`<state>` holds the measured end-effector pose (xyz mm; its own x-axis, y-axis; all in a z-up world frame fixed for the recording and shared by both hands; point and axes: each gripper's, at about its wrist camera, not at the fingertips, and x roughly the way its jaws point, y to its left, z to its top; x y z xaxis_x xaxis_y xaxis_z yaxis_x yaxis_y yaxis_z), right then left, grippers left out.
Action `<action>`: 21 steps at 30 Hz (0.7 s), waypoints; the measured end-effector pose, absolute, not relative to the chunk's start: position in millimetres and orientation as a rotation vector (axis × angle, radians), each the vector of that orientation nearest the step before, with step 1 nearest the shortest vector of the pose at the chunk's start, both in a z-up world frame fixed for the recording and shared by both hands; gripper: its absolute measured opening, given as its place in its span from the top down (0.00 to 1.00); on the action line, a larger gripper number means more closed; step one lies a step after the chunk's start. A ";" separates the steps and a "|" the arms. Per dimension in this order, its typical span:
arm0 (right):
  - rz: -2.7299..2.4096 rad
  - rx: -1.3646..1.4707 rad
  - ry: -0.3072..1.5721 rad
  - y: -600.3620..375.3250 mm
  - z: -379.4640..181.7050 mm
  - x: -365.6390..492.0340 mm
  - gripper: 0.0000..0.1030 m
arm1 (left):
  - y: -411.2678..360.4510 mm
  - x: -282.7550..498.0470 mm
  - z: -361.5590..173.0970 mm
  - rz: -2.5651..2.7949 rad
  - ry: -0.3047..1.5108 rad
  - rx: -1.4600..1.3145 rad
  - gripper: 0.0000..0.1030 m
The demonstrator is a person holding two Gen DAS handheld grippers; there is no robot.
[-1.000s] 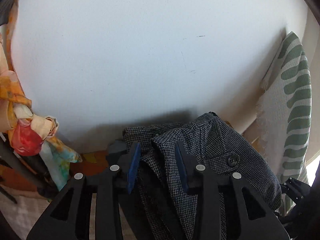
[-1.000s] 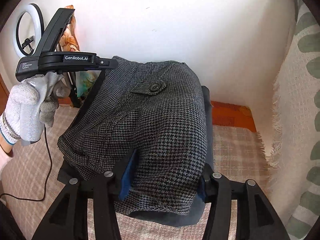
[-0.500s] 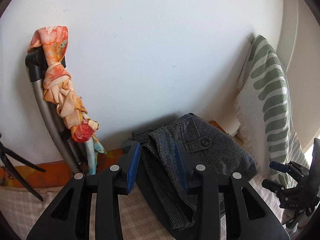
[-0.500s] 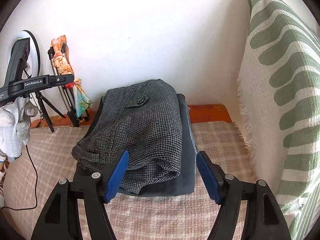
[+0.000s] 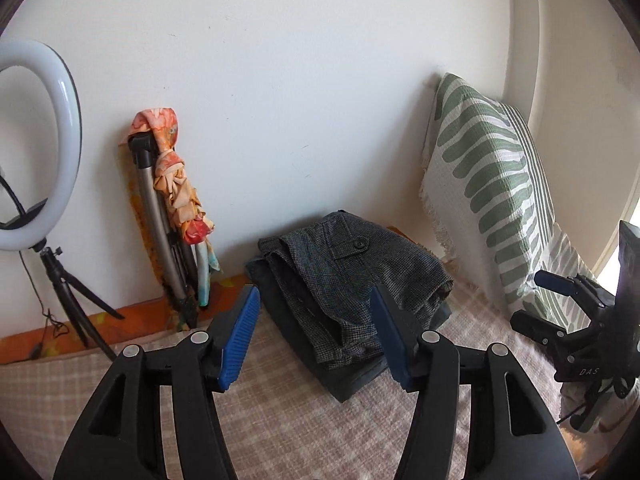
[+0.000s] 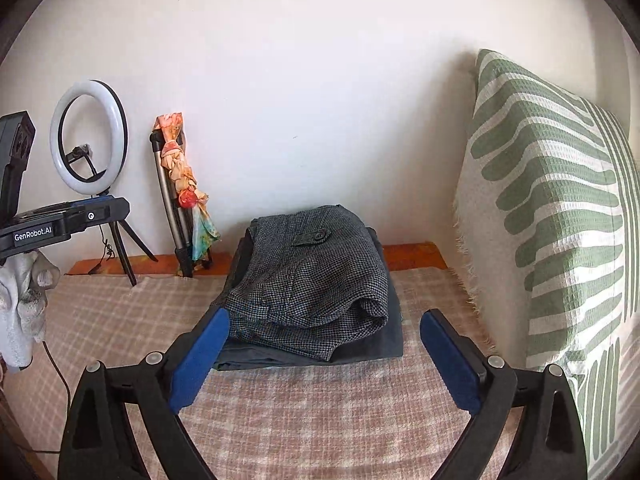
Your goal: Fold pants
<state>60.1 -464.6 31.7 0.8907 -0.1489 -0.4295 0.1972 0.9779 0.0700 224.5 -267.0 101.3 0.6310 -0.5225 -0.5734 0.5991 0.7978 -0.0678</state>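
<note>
While both jaws stood wide and empty, the left gripper (image 5: 316,336) and right gripper (image 6: 324,354) needed only to clear the folded grey houndstooth wool pants (image 6: 316,276) without snagging them.

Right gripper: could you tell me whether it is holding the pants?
No, the right gripper is open and apart from the folded pants.

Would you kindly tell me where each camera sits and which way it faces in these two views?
Left wrist: sits on the left hand-held gripper, jaws open, facing the wall corner and folded houndstooth pants; the right hand-held gripper shows at the right edge.
Right wrist: sits on the right hand-held gripper, jaws open, facing the pants squarely; the gloved left hand shows at the left.
Shared: pants, ring light, green-striped cushion.
</note>
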 end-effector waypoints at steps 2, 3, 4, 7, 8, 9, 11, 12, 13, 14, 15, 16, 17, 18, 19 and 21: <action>-0.185 0.112 0.427 -452.9 32.9 50.6 0.02 | -258.0 209.6 101.3 -0.644 0.609 0.114 0.44; -0.184 0.111 0.420 -447.2 33.4 45.8 0.01 | -253.8 202.5 101.0 -0.648 0.609 0.109 0.44; -0.182 0.112 0.414 -441.4 34.5 41.1 0.00 | -249.6 195.3 100.4 -0.650 0.608 0.106 0.43; -0.187 0.132 0.405 -425.9 35.2 26.6 0.00 | -238.8 172.5 98.1 -0.649 0.592 0.115 0.32; -0.189 0.140 0.400 -421.3 35.6 22.2 0.00 | -234.9 165.5 97.4 -0.645 0.585 0.118 0.28; -0.194 0.146 0.396 -416.5 35.4 18.0 0.00 | -231.0 158.4 96.0 -0.641 0.580 0.118 0.28; -0.213 0.143 0.388 -406.1 34.3 9.9 0.00 | -222.9 146.2 92.1 -0.646 0.582 0.114 0.27; -0.226 0.139 0.385 -400.8 33.2 6.4 0.00 | -219.2 140.7 89.4 -0.646 0.587 0.114 0.27; -0.233 0.134 0.383 -395.4 32.1 3.1 0.00 | -215.6 135.0 86.4 -0.647 0.591 0.120 0.27; -0.238 0.135 0.382 -390.6 30.7 -0.1 0.00 | -211.9 129.4 83.2 -0.643 0.596 0.125 0.27; -0.240 0.140 0.383 -386.0 28.8 -2.7 0.00 | -208.0 124.5 80.3 -0.638 0.600 0.128 0.27; -0.243 0.142 0.388 -381.6 26.8 -4.5 0.00 | -203.5 119.4 77.6 -0.633 0.601 0.127 0.27; -0.245 0.145 0.390 -376.9 24.6 -6.5 0.00 | -197.9 114.6 75.1 -0.628 0.600 0.124 0.27; -0.245 0.150 0.390 -372.6 22.4 -8.4 0.00 | -191.7 110.0 72.4 -0.622 0.599 0.119 0.26; -0.244 0.155 0.389 -368.7 20.4 -9.8 0.00 | -185.5 105.9 69.4 -0.612 0.600 0.112 0.26; -0.242 0.163 0.382 -360.4 16.3 -12.1 0.00 | -172.7 98.9 62.4 -0.597 0.611 0.090 0.26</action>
